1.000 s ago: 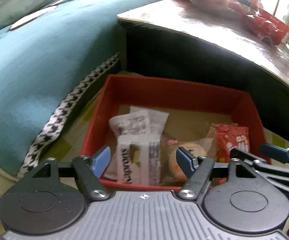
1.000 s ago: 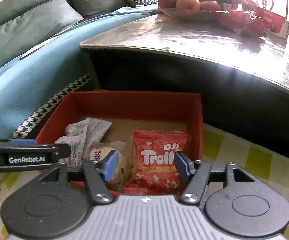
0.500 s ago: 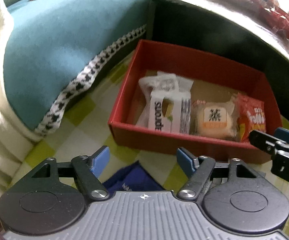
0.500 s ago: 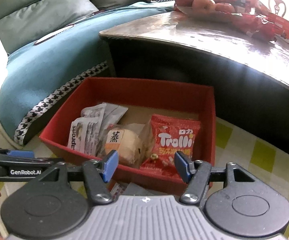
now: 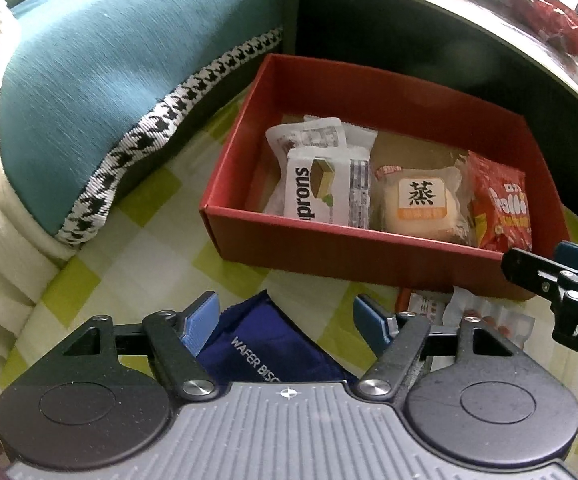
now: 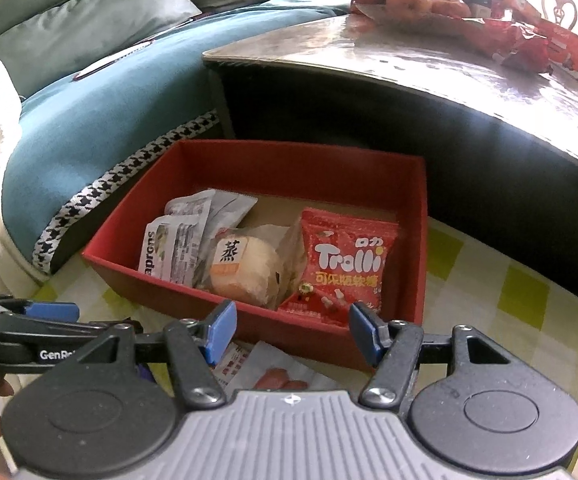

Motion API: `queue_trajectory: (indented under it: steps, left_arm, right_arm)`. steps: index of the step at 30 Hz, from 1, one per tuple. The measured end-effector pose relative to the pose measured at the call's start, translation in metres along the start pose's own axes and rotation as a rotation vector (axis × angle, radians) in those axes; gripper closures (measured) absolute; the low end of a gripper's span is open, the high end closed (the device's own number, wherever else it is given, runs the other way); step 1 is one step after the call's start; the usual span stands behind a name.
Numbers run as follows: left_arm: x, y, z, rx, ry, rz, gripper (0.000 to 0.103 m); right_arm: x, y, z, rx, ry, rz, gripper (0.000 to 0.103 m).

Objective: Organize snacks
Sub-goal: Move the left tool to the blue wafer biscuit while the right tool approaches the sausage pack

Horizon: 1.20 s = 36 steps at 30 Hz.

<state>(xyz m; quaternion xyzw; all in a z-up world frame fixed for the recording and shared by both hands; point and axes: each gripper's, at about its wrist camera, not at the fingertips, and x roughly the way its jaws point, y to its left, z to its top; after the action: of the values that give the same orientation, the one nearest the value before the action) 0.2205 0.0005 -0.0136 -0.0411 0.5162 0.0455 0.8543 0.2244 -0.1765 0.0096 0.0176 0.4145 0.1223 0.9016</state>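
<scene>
The step in hand looks like the pickup of the next loose snack for the red box [image 5: 369,256], which sits on a green-and-white checked cloth [image 5: 137,240] beside a teal sofa cushion [image 5: 89,80] and in front of a dark low table [image 6: 429,64]. The box already holds a white wafer packet [image 5: 321,188], a wrapped steamed cake [image 5: 425,204] and a red Trolli gummy bag [image 6: 345,268], lined up along its near wall. Two snacks lie on the cloth outside it, just in front of that near wall. The left hand-held gripper [image 5: 285,322] is spread wide with nothing between its blue pads, and a blue wafer biscuit packet [image 5: 265,344] lies right below and between them, partly hidden by the tool body. The right hand-held gripper [image 6: 293,332] is equally wide and empty, poised over a clear packet with red sausage pieces [image 6: 277,376] lying just beside the box. Judging from this, the next move for the left side calls for lowering onto the blue packet, pinching its crinkly film near an edge, then lifting clear of the box wall and setting it into the free space toward the back. The two tools are close together, so they could bump if both descend at once.
</scene>
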Motion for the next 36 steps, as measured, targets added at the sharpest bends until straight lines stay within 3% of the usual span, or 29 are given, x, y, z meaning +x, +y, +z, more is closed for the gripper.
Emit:
queue_trajectory:
  steps: [14,19,31,36]
  left_arm:
    - [-0.004,-0.003,-0.005,0.033,-0.013,0.015,0.023]
    - [-0.004,-0.005,-0.01,0.041,-0.005,0.018,0.022]
    - [0.011,-0.002,-0.014,0.009,0.065,-0.01,0.022]
    - [0.013,-0.002,-0.013,0.006,0.073,-0.01,0.022]
  right_arm:
    - [-0.013,0.006,-0.018,-0.029,0.015,0.037,0.036]
    - [-0.007,0.006,-0.028,-0.03,0.072,0.06,0.036]
    - [0.028,-0.032,-0.036,0.085,0.16,0.048,0.035]
    - [0.041,-0.037,-0.034,0.128,0.158,0.107,0.034]
